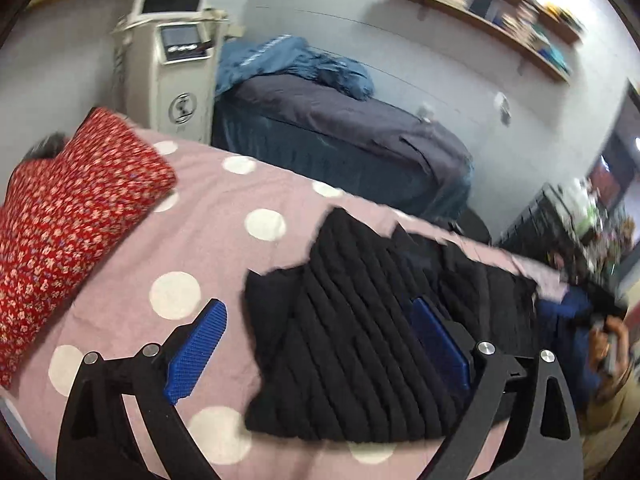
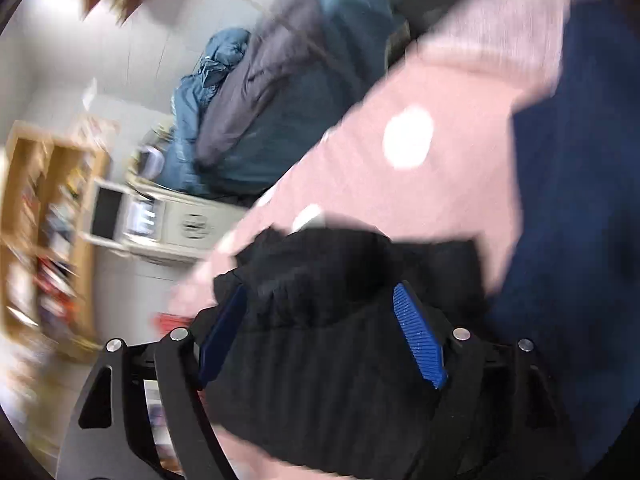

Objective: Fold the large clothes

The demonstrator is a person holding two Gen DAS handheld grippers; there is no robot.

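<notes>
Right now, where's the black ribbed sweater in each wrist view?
Left wrist: black ribbed sweater lies lower centre on the pink polka-dot bedspread, between the open fingers.
Right wrist: sweater fills bottom centre, blurred.
Shared landmark: the white machine with a screen, beside the grey-covered bed.

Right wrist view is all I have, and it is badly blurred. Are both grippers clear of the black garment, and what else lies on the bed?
Observer: The left gripper is open, its blue pads well apart, with the black ribbed garment lying flat on the bed under them.
Operator: Is the garment folded?
Observer: The left wrist view shows it as a compact, layered block on the pink polka-dot sheet.
Operator: Anything beside it?
Observer: A red floral cloth item lies at the far left of the bed, apart from the garment.
Operator: And the right gripper?
Observer: The right gripper is open too, pads not pressing the fabric.
</notes>
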